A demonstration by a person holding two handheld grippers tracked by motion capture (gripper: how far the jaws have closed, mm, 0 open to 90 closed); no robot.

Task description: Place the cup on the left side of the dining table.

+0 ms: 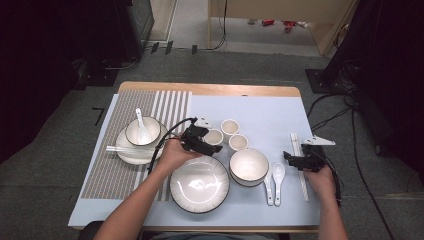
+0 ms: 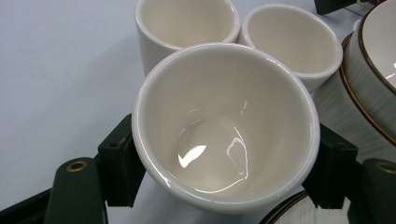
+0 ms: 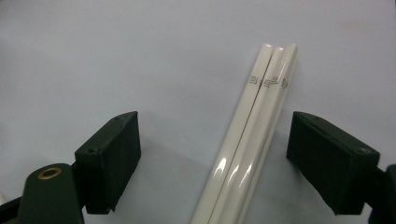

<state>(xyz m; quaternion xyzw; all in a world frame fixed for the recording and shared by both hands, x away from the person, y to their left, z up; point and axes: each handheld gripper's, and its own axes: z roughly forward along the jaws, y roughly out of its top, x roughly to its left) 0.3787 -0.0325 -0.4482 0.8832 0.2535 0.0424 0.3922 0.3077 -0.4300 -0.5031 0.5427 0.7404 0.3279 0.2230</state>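
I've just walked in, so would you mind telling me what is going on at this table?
A person is handling tableware with a gripper in each hand. The left gripper is closed on a small cream cup, next to two more cups by the large plate. The right gripper is open, its jaws on either side of a pair of white chopsticks lying on the blue mat, not gripping them.

Black two-jaw grippers (image 1: 212,145) — brass-ringed screw holes, grey three-cornered plates, trailing black cables.
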